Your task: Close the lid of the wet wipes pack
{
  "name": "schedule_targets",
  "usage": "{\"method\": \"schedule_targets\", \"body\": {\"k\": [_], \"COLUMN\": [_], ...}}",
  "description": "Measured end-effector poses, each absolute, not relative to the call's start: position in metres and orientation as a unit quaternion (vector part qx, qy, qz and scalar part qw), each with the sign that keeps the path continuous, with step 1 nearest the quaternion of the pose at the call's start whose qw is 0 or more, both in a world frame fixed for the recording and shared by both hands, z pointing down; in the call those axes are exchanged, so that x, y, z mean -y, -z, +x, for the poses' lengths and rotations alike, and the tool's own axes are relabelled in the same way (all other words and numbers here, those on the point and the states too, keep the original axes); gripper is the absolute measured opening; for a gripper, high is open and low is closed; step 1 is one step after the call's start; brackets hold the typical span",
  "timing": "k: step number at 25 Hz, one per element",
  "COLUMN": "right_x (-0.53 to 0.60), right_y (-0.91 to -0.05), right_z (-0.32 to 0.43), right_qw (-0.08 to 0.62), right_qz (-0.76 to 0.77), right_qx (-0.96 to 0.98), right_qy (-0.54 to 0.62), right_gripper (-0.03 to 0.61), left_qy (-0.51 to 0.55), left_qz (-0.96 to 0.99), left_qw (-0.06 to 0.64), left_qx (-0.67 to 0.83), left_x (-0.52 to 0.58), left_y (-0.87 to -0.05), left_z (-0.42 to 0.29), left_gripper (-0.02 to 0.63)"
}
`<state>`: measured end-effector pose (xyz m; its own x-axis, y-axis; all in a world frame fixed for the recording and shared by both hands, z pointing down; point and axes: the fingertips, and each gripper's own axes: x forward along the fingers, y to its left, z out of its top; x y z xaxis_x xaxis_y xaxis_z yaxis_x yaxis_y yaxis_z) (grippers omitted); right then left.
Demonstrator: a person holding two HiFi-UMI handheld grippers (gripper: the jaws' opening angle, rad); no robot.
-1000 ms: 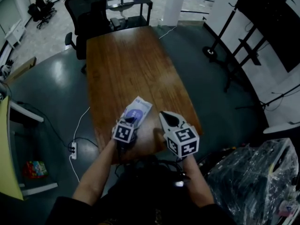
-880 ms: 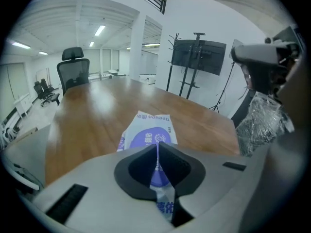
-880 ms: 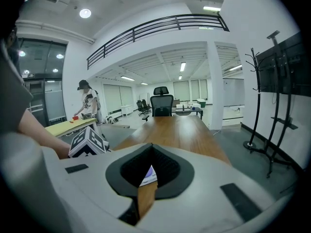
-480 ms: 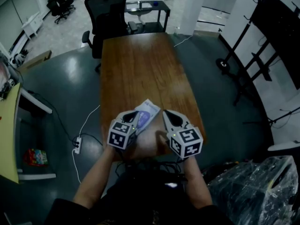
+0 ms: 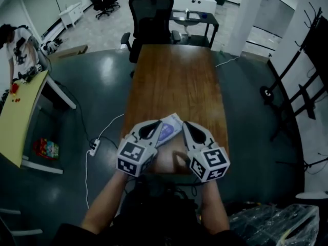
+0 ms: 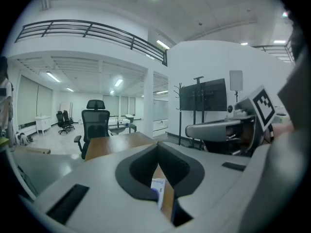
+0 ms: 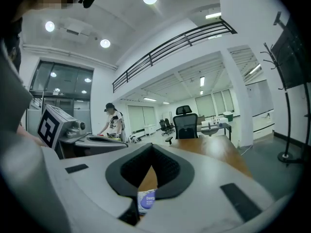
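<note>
The wet wipes pack, white with a purple patch on top, lies flat near the front edge of the wooden table. Its lid appears to lie down on the pack. Both grippers hover above it, pointing nearly level and away from me. My left gripper is at the pack's left, jaws shut with nothing between them. My right gripper is at its right, jaws also together and empty. In the left gripper view the left gripper hides all but a sliver of the pack. The right gripper shows the pack below it.
A black office chair stands at the table's far end. On the floor to the left are a power strip with its cable and a yellow table with a person beside it. Black stands are at the right.
Both grippers have risen off the table and tilted up toward level. The left one left the pack and rose the most. The pack stays on the table.
</note>
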<state>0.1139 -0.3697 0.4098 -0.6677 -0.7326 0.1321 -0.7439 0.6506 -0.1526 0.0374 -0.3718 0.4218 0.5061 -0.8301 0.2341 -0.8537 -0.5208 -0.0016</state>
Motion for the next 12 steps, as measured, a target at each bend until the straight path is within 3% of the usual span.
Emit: {"method": "schedule_targets", "body": {"k": [12], "right_x": [0.319], "right_y": [-0.384], "right_z": [0.068], "right_qw": [0.014], "right_qz": [0.417], "right_qx": [0.905], "right_qy": [-0.078], "right_gripper": [0.011], "left_qy": [-0.063], "left_qz": [0.878], "left_qw": [0.052], "left_qx": [0.473], "left_x": [0.319], "left_y": [-0.385], "left_z": [-0.001], "left_gripper": [0.006]}}
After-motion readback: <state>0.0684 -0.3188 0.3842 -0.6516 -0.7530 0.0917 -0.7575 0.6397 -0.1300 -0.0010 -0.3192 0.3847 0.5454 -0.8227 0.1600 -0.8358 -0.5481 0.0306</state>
